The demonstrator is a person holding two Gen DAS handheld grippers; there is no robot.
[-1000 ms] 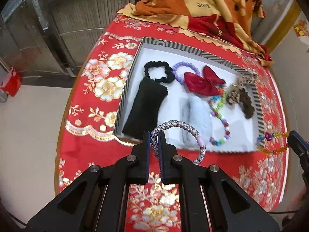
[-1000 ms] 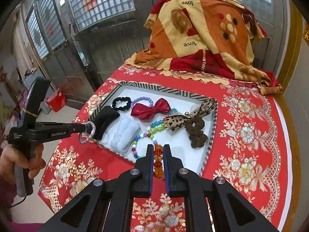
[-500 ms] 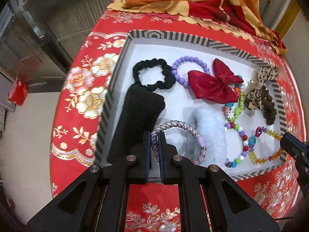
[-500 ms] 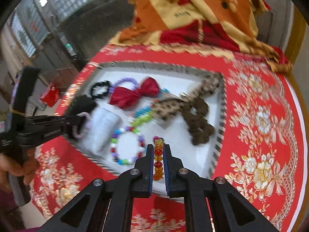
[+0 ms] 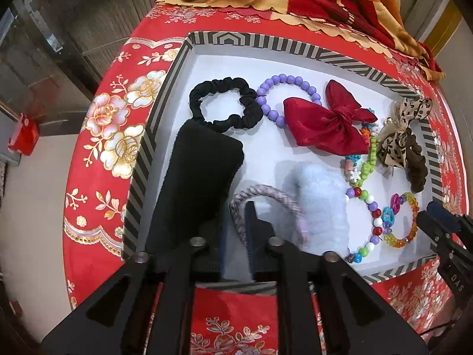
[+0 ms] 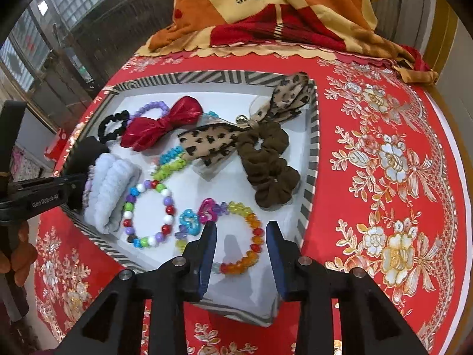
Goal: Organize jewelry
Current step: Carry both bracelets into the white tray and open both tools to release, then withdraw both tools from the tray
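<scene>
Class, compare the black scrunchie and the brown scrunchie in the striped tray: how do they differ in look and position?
The black scrunchie forms an open ring with a clear hole; the brown scrunchie is bunched into a longer, lumpier shape. The black one lies near the tray's far left corner, touching the purple bead bracelet; the brown one lies along the right wall. The brown one carries a leopard-print bow; the black one is plain. Both are gathered fabric and lie inside the tray.

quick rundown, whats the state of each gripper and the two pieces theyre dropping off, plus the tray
left gripper: jaws opening, braided bracelet between them
right gripper: jaws opening, pads clear of the beads
braided bracelet: down in the tray, against the pale fluffy band
orange bead bracelet: lying flat on the tray floor
tray: open, holding everything
</scene>
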